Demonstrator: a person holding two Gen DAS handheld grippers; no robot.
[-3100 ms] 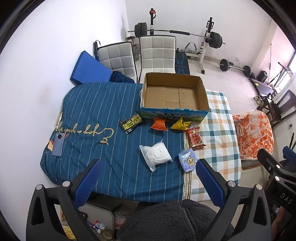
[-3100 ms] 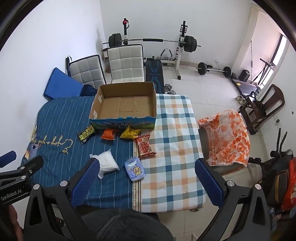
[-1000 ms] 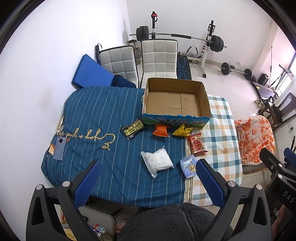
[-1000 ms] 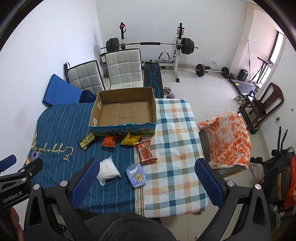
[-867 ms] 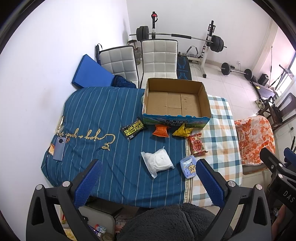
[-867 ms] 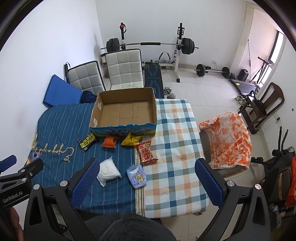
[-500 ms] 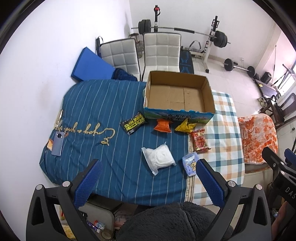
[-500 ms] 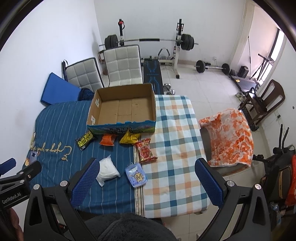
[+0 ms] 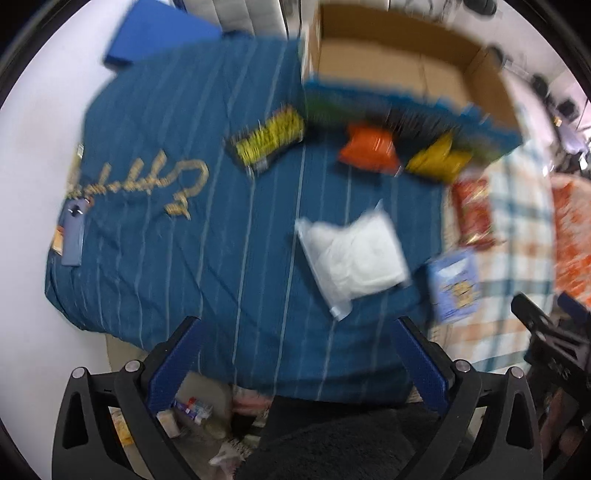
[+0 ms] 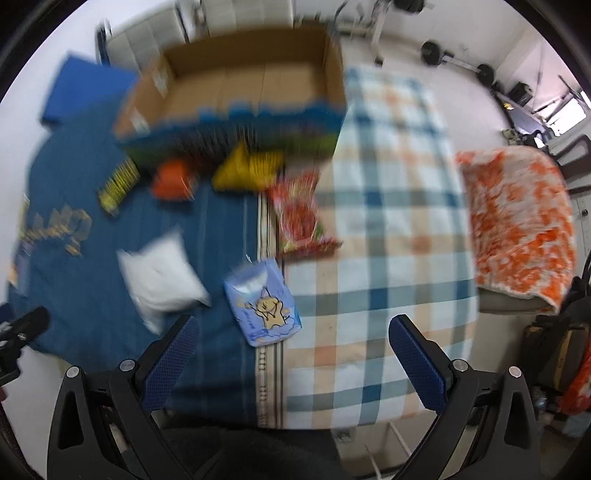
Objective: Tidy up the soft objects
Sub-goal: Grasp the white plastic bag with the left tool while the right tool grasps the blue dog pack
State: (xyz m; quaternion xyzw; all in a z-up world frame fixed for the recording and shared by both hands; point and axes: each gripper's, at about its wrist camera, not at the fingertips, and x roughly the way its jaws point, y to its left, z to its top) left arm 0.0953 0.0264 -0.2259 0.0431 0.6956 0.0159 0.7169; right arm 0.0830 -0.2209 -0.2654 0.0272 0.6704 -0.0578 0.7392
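Both views are blurred by motion. An open cardboard box (image 9: 410,62) (image 10: 251,88) stands at the far side of the table. In front of it lie a black-and-yellow wipes pack (image 9: 267,138) (image 10: 118,184), an orange packet (image 9: 369,149) (image 10: 173,181), a yellow packet (image 9: 439,160) (image 10: 247,168), a red snack bag (image 9: 474,214) (image 10: 301,218), a white soft pack (image 9: 354,254) (image 10: 162,278) and a light blue tissue pack (image 9: 456,290) (image 10: 262,302). My left gripper (image 9: 295,354) is open above the white pack. My right gripper (image 10: 293,354) is open above the tissue pack. Both are empty.
A blue striped cover (image 9: 166,221) and a checked cloth (image 10: 399,221) lie over the table. A phone (image 9: 74,236) lies at the left edge. An orange-patterned blanket (image 10: 517,221) covers a chair on the right. A blue mat (image 9: 159,33), chairs and weights stand behind.
Both grippers have dropped quickly toward the table, so the packs look much larger. Nothing on the table has moved and both grippers stay open.
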